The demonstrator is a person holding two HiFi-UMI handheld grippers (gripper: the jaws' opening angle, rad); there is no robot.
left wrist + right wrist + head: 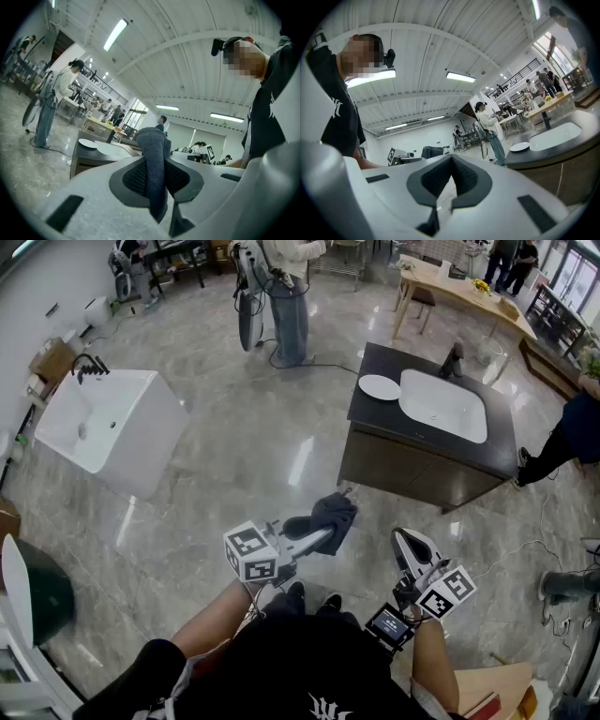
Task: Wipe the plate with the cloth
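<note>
In the head view my left gripper (330, 529) is held over the floor, shut on a dark grey cloth (335, 513) that bunches at its tips. Its own view shows the cloth (153, 143) pinched between the black pads (135, 177) and folding upward. The white plate (380, 386) lies on a dark counter (370, 432) left of a white sink basin (442, 405), well ahead of both grippers. It also appears as the plate (87, 144) and the plate (519, 146) in the gripper views. My right gripper (405, 540) is shut with nothing in it, its pads (433, 180) meeting at the tips.
A faucet (453, 360) stands behind the basin. A white freestanding tub (103, 427) is at the left. A person (286, 296) stands at the back, another person (572, 437) beside the counter's right end. A wooden table (459, 292) is further back. Glossy marble floor lies between me and the counter.
</note>
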